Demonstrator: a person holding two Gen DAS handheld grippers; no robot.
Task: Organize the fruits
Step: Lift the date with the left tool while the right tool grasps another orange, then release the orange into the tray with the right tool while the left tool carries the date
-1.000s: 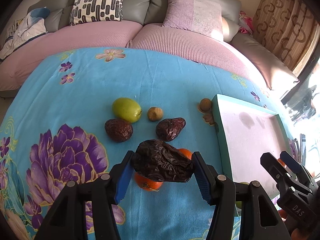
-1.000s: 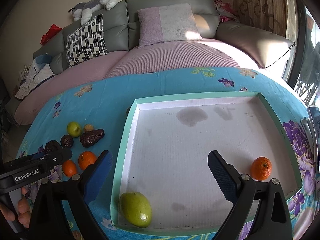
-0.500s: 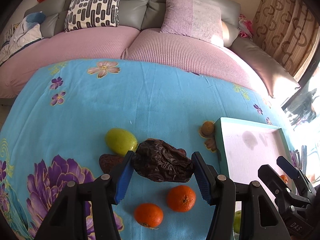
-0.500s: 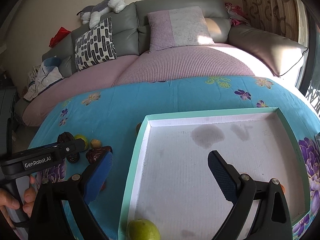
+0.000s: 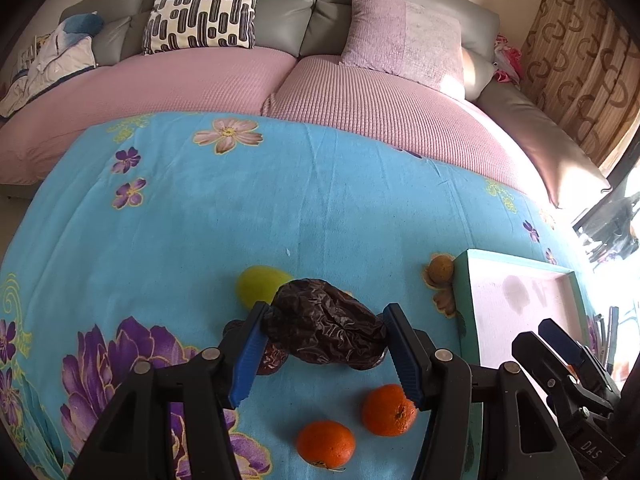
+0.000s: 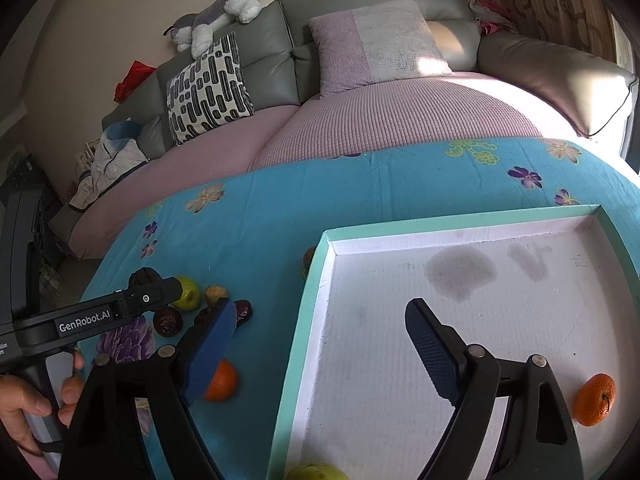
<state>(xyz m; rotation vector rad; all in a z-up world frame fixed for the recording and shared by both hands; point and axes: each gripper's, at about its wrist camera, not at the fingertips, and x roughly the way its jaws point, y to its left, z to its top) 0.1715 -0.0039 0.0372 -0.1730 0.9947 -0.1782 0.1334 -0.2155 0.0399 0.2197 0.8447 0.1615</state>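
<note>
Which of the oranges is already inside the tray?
The orange near the tray's right wall; the other oranges lie on the blue cloth.

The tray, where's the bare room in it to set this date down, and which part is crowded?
Most of the tray floor is bare: the whole middle and far half around the grey stain. An orange sits near the right wall, a green fruit at the near edge. The crowded part is the cloth left of the tray.

Left gripper (image 5: pixel 325 334) jaws clamped; right gripper (image 6: pixel 320 354) jaws spread wide.
</note>
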